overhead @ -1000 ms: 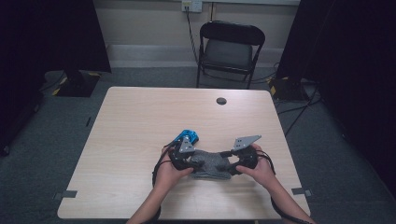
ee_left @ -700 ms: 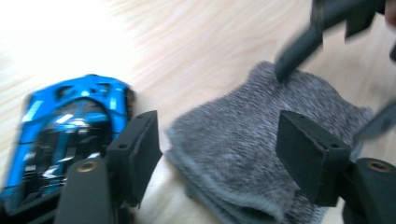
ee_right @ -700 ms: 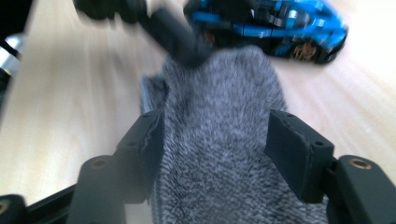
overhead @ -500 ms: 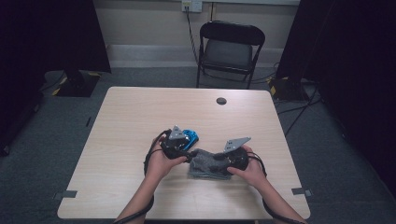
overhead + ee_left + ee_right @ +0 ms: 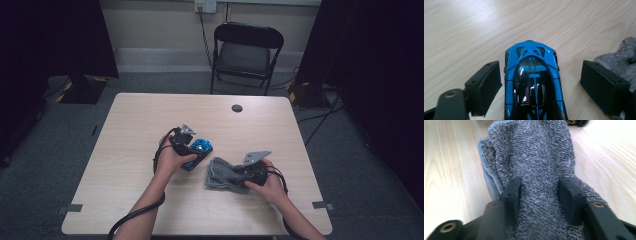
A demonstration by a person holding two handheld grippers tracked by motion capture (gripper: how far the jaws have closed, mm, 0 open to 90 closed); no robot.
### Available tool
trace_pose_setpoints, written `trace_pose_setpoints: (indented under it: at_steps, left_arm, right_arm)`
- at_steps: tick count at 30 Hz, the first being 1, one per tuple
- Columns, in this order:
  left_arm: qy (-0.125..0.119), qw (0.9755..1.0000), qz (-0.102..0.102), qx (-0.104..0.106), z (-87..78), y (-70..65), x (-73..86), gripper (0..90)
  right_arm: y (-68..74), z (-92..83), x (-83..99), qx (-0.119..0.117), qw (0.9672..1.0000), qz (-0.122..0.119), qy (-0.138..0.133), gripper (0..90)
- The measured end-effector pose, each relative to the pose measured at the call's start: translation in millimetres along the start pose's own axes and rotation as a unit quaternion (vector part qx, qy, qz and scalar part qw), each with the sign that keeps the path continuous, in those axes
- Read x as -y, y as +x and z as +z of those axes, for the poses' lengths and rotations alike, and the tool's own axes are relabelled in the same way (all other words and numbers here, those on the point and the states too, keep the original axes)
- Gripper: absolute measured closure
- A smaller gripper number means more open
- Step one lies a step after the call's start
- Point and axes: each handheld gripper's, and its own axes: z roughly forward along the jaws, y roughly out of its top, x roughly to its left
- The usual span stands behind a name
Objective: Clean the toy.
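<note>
A blue and black toy car point(image 5: 201, 146) stands on the wooden table point(image 5: 150, 115). My left gripper point(image 5: 196, 155) is open around it. In the left gripper view the car point(image 5: 531, 75) sits between the pads point(image 5: 484, 87) with a gap on each side; these jaws have just been opening. A crumpled grey knitted cloth point(image 5: 220, 175) lies right of the car. My right gripper point(image 5: 236, 175) reaches onto it from the right. In the right gripper view a ridge of cloth point(image 5: 531, 152) is pinched by the right gripper point(image 5: 540, 195), whose jaws have just been closing.
A small black disc point(image 5: 237, 108) lies near the table's far edge. A black folding chair point(image 5: 245, 50) stands behind the table. Cables run across the floor at the right. Bare tabletop stretches to the left and far side of the car.
My left hand has left the cloth and moved left and away to the car, with its jaws now spread wide. The right gripper has stayed on the cloth, and the car has not moved.
</note>
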Motion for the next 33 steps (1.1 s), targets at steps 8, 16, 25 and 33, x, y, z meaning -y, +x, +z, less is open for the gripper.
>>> trace_pose_setpoints:
  at_steps: [8,16,25,33]
  left_arm:
    - [0.014,0.9999,0.004,-0.004,12.9,1.9,10.9,17.3]
    - [0.03,0.9995,-0.009,-0.004,21.2,3.0,17.2,16.8]
    - [0.038,0.9991,-0.017,-0.005,21.4,3.1,16.6,18.8]
    - [0.043,0.9986,-0.023,-0.02,22.0,-1.5,15.5,19.2]
  right_arm:
    - [-1.8,-0.6,3.3,0.0,0.9999,0.006,-0.01,56.1]
    - [-0.9,-0.3,4.1,0.003,0.9999,0.007,-0.013,56.3]
    - [-1.3,-0.3,4.8,0.001,0.9998,0.01,-0.015,56.2]
    - [-1.4,-0.2,5.4,0.001,0.9998,0.011,-0.017,56.2]
